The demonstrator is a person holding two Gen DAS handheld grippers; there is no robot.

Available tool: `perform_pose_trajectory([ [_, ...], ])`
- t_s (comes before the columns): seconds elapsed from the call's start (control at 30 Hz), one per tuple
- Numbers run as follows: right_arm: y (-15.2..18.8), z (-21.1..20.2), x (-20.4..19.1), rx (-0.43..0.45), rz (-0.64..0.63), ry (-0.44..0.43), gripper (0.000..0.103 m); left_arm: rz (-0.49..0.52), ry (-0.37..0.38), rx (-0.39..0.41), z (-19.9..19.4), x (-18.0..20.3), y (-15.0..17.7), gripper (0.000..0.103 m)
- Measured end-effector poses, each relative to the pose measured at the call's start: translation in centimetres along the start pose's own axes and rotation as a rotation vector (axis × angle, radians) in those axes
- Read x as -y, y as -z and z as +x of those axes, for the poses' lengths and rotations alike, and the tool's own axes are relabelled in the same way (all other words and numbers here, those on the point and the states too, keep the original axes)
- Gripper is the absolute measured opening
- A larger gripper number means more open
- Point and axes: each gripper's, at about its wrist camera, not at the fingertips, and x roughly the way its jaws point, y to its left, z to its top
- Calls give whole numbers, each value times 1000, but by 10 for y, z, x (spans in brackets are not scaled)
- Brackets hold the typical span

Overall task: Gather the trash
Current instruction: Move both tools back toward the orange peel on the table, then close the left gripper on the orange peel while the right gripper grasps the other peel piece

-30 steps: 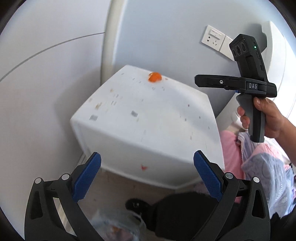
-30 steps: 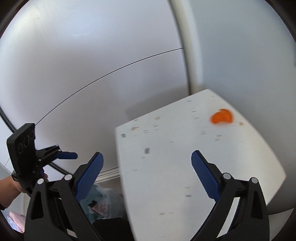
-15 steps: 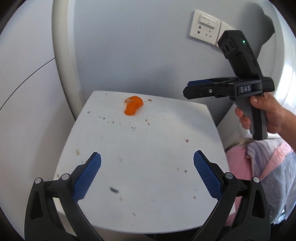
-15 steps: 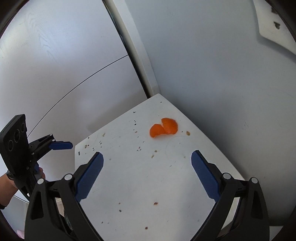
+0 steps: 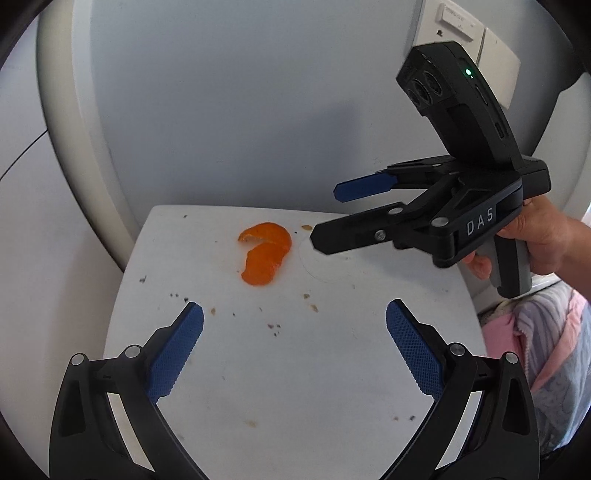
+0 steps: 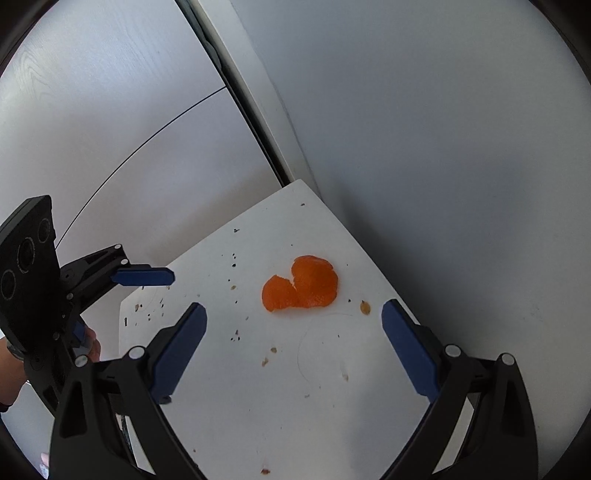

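An orange peel (image 5: 266, 254) lies near the back of a small white table (image 5: 295, 387); it also shows in the right wrist view (image 6: 301, 283). My left gripper (image 5: 294, 325) is open and empty, above the table in front of the peel. My right gripper (image 6: 291, 323) is open and empty, just short of the peel; in the left wrist view it (image 5: 327, 212) hovers right of the peel. The left gripper shows at the left of the right wrist view (image 6: 162, 280). Small crumbs (image 5: 275, 325) dot the table top.
A grey wall stands right behind the table, with a white pillar (image 5: 74, 129) at its left and wall sockets (image 5: 458, 22) at the upper right. Pink and blue bedding (image 5: 546, 354) lies to the table's right.
Both grippers have moved in over the table and closer to the peel. The floor and the bag below the table have left the view. Both jaws stayed open.
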Motion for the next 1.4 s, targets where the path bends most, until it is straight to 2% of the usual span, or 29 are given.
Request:
perform_pose_trajectory([
  [0.03, -1, 2, 1, -1, -1, 8, 91, 10, 0, -4, 5, -2, -2, 97],
  [0.13, -6, 6, 2, -5, 0, 24, 64, 17, 4, -5, 16, -8, -7, 97],
  [0.23, -10, 11, 4, -3, -4, 48, 64, 27, 23, -1, 28, -16, -11, 94],
  [0.5, -17, 31, 5, -45, -31, 44, 64, 53, 61, -28, 54, -24, -17, 74],
  [0.53, -17, 34, 5, -49, -34, 49, 64, 49, 83, -31, 56, -24, -17, 70],
  [0.67, -17, 40, 6, -49, -25, 41, 58, 65, 108, -33, 64, -21, -16, 62],
  [0.73, -17, 43, 5, -58, -33, 42, 54, 73, 106, -40, 65, -18, -15, 59],
  [0.93, -17, 46, 7, -63, -26, 53, 54, 49, 95, -39, 67, -23, -15, 58],
  [1.0, -17, 47, 6, -65, -33, 51, 49, 52, 92, -41, 67, -23, -16, 53],
  [1.17, -18, 47, 6, -72, -16, 41, 48, 51, 75, -43, 70, -22, -19, 26],
  [1.4, -18, 49, 3, -74, -9, 32, 39, 46, 66, -33, 70, -16, -17, 22],
])
